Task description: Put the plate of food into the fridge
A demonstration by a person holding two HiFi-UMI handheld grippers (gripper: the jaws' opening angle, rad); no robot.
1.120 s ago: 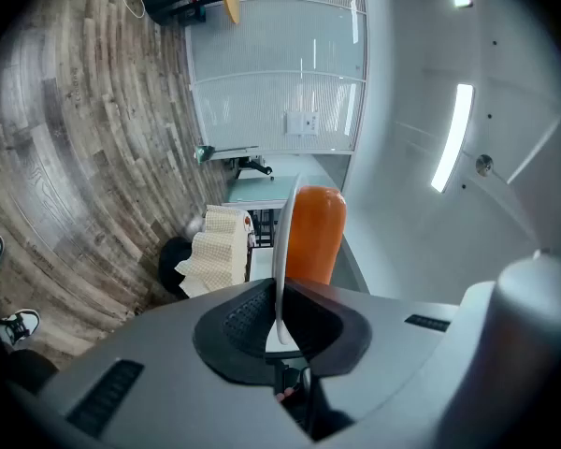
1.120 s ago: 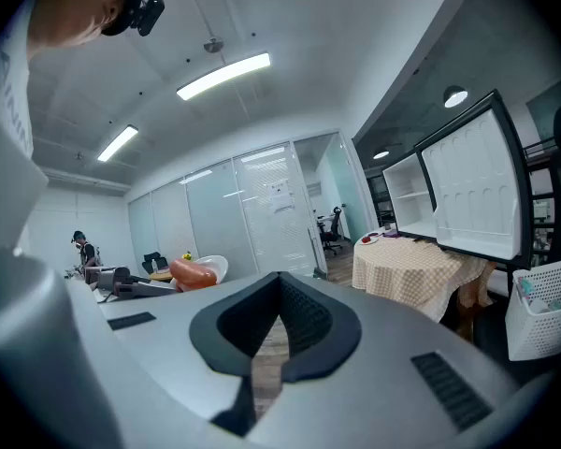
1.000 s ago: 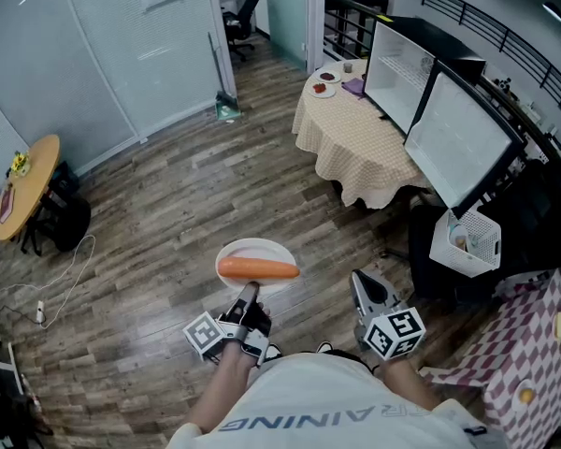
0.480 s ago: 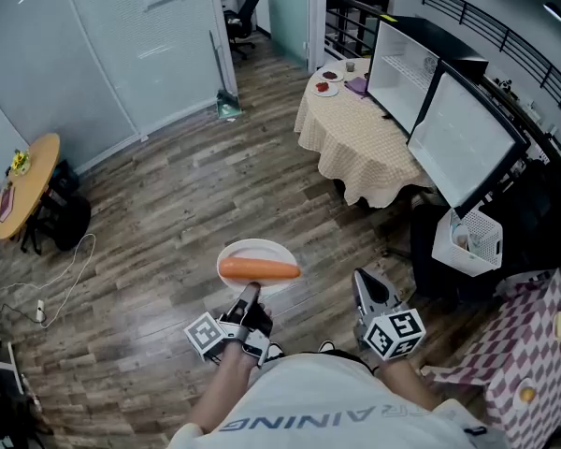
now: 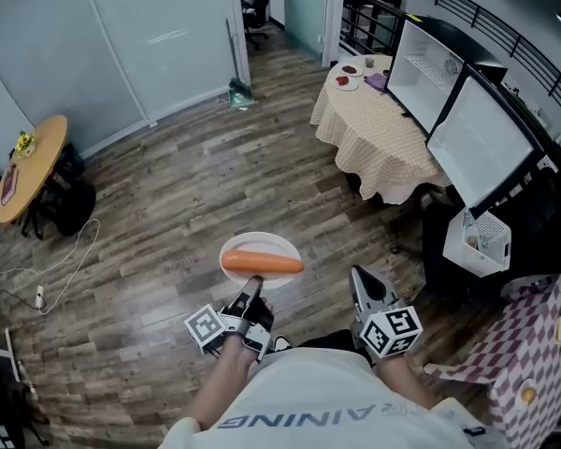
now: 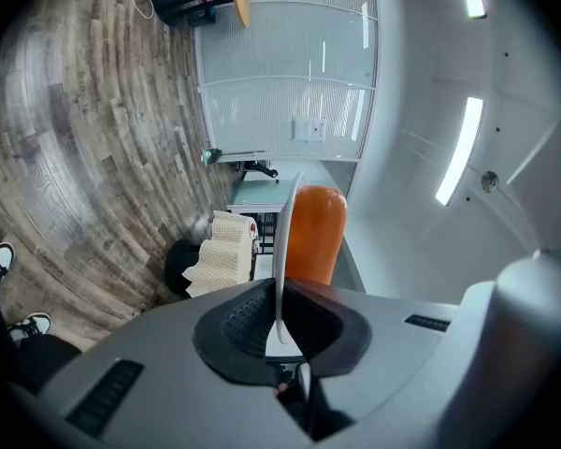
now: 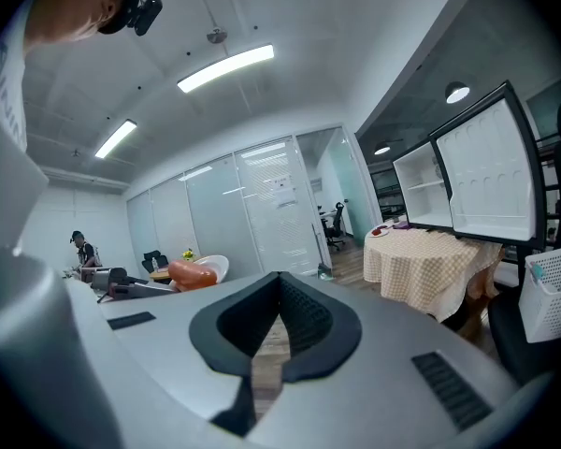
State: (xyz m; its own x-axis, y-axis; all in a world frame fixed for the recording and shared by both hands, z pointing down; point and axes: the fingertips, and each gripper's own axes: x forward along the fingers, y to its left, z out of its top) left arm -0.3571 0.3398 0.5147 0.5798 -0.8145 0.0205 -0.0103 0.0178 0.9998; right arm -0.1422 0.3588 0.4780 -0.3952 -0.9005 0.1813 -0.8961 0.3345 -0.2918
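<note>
A white plate [image 5: 258, 248] carries a long orange piece of food [image 5: 262, 264]. My left gripper [image 5: 252, 288] is shut on the plate's near rim and holds it level above the wooden floor. In the left gripper view the rim [image 6: 280, 251] runs edge-on between the dark pads [image 6: 248, 316], with the food [image 6: 313, 237] beyond. My right gripper [image 5: 363, 283] hangs beside it, shut and empty. The white fridge [image 5: 425, 59] stands at the far right with its door [image 5: 486, 143] swung open. From the right gripper view the fridge [image 7: 421, 190] is ahead and the plate [image 7: 213, 267] is to the left.
A table with a checked cloth [image 5: 374, 134] stands in front of the fridge, with small dishes on it. A white basket [image 5: 481, 241] sits below the door. A round wooden table [image 5: 28, 166] and floor cables [image 5: 56, 269] are at the left; glass walls are behind.
Both grippers and the plate have moved a little forward over the floor, toward the clothed table and fridge. The left grip on the plate is unchanged.
</note>
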